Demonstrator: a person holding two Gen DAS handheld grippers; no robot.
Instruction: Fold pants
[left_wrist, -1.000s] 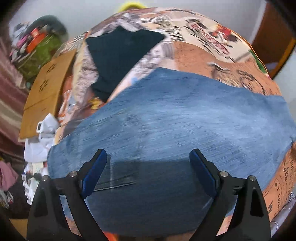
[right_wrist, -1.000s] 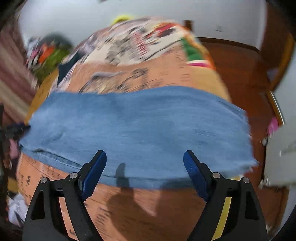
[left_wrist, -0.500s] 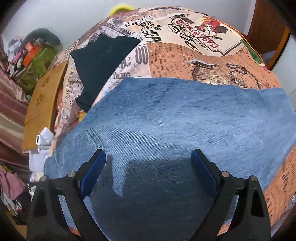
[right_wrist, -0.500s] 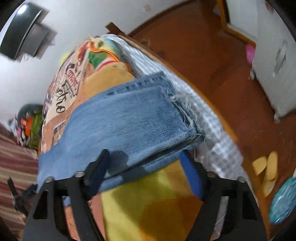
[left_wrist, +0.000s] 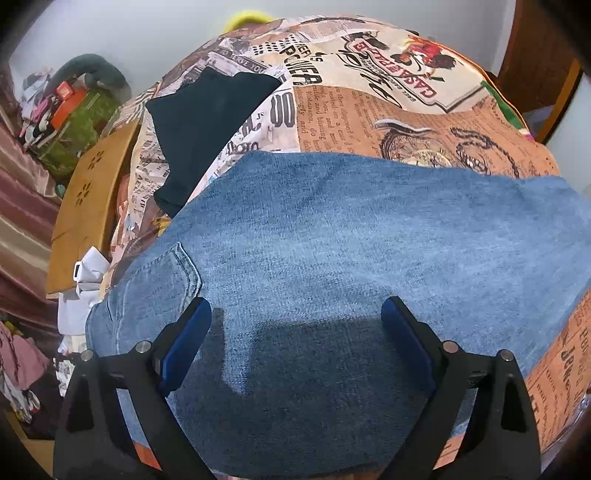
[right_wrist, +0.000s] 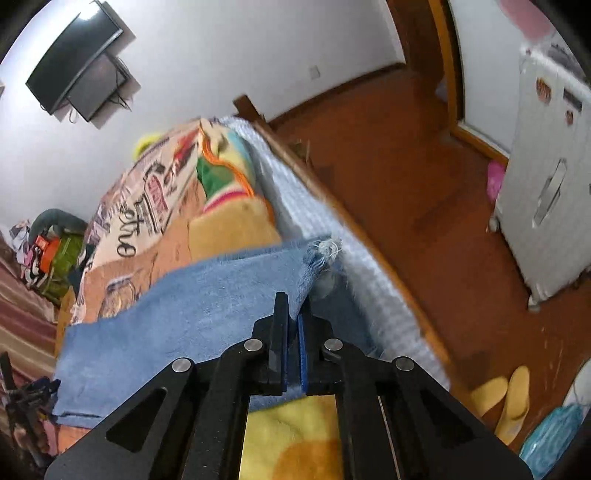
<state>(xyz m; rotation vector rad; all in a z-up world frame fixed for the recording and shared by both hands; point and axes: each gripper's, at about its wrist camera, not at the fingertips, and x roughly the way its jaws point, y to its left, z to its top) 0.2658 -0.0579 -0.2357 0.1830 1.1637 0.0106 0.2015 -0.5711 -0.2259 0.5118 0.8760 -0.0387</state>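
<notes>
Right claw (right_wrist: 291, 317) – jaws pinched flat on the frayed hem end of the faded blue denim pants (right_wrist: 207, 295), lifting it. Left claw (left_wrist: 295, 325) – jaws spread wide, holding nothing, hovering over the seat; a back pocket (left_wrist: 162, 280) lies just left. The pants stretch ahead across the newsprint-patterned bedspread (left_wrist: 369, 110). Step in hand: likely hem-to-waist fold; next, carry the hem toward the waistband.

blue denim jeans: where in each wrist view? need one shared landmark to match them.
Left wrist: blue denim jeans fill the centre and lower frame, under the open left gripper.
Right wrist: jeans run centre-left; the right gripper is shut on their frayed hem end.
Shared landmark: newspaper-print bedspread.
</notes>
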